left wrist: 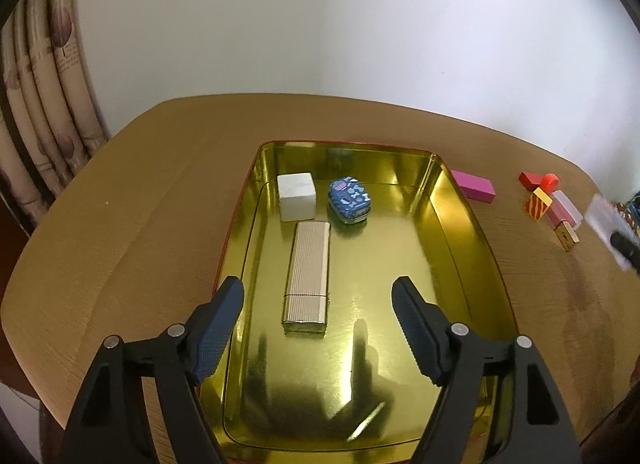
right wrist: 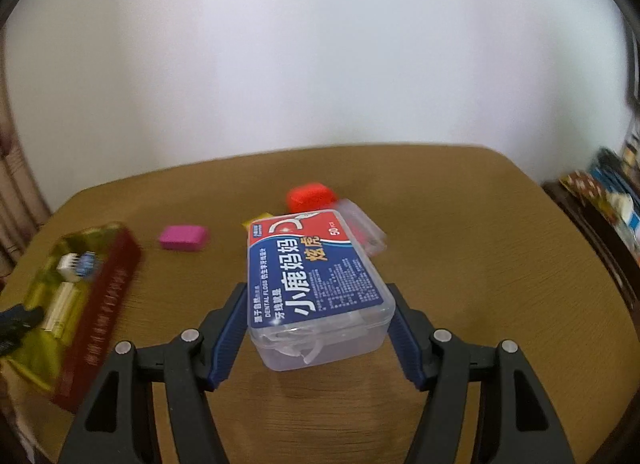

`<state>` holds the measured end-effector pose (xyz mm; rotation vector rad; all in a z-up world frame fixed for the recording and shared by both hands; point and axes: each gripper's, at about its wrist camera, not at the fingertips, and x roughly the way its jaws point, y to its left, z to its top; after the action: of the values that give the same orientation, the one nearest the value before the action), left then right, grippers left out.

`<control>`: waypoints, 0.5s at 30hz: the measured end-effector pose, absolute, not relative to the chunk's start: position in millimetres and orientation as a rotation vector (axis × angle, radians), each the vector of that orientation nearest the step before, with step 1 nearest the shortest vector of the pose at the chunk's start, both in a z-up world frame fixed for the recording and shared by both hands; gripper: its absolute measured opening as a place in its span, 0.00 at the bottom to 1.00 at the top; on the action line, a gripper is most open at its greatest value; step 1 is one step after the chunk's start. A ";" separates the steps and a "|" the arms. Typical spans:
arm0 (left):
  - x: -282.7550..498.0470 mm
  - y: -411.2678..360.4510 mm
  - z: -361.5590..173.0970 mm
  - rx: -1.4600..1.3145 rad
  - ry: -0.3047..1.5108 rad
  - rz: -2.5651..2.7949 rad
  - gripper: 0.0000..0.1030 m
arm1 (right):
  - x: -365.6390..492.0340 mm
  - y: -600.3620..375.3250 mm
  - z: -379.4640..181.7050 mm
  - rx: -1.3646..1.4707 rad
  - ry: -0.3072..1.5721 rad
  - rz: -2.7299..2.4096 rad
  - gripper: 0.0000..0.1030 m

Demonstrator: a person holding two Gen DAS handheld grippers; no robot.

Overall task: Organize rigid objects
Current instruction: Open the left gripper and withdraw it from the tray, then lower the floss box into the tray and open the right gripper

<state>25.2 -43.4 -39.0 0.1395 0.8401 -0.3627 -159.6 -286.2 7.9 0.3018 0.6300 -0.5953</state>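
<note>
Gold tray (left wrist: 460,199) on tan wooden table (left wrist: 160,183), white wall behind

Left cam: my left gripper (left wrist: 318,292) hanging open over the gold tray (left wrist: 460,223), nothing between the jaws.

Inside the tray I've got a ribbed silver case (left wrist: 307,276) lying lengthwise right ahead of the fingertips, with a white block (left wrist: 297,196) at its far end and a little blue patterned tin (left wrist: 350,199) just beside that. Out on the wooden table (left wrist: 140,223), right of the tray, there's a pink block (left wrist: 474,186), then farther over a red block (left wrist: 532,179) and a striped yellow-red block (left wrist: 538,203) bunched together.
</note>
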 end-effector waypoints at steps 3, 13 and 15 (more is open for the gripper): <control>21.8 -41.8 -33.7 0.152 0.822 -0.361 0.71 | -145.5 -267.2 25.7 0.282 0.627 -0.541 0.65; 29.4 -28.0 -26.2 0.104 0.815 -0.319 0.71 | -82.8 -193.6 50.1 0.239 0.673 -0.328 0.65; 31.2 -22.5 -24.0 0.080 0.810 -0.311 0.71 | -66.7 -178.7 49.1 0.222 0.702 -0.293 0.65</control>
<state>31.2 -22.5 -24.0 0.0798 0.8096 -0.3112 -66.7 -178.7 49.1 0.2220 0.7020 -0.2933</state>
